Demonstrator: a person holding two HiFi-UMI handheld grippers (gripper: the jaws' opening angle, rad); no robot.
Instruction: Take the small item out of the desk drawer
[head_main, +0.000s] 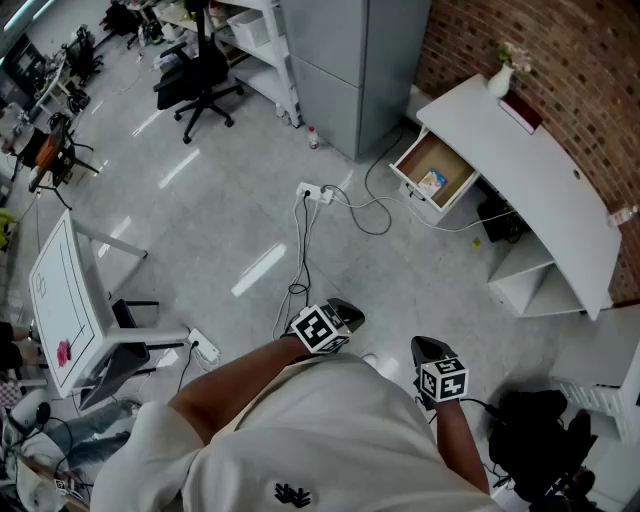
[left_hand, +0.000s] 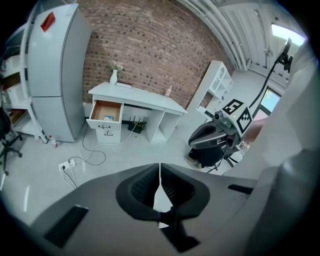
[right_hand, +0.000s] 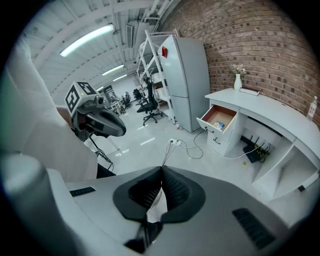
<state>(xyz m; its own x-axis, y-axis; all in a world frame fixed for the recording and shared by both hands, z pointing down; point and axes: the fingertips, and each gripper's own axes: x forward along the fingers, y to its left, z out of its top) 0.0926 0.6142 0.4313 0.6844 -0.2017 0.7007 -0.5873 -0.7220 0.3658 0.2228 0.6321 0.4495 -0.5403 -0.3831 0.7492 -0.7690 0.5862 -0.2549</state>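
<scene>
- Well, the left gripper has its jaws pressed together with nothing between them; it is held low, close in front of the person's pale shirt
- the right gripper is likewise closed tight and empty, just beside the left one and tilted down toward the floor
- both hang over a glossy grey floor, well apart from the desk
- a white power strip lies on that floor, with cables looping from it toward the person and toward the desk
- a black bag sits on the floor to the person's right
- further off, a curved white desk stands against a red brick wall
- on the desk's top are a white vase with a few flowers and a flat dark red thing just beside it
- the desk drawer at the end nearest a tall grey cabinet is pulled open, showing a brown inside
- the small item, pale with blue and yellow print, lies in the drawer, toward its front panel; nothing else is clearly visible in there
- a small bottle stands on the floor by the cabinet's foot
- behind that are white shelving and a black office chair
- to the person's left stands a white table
</scene>
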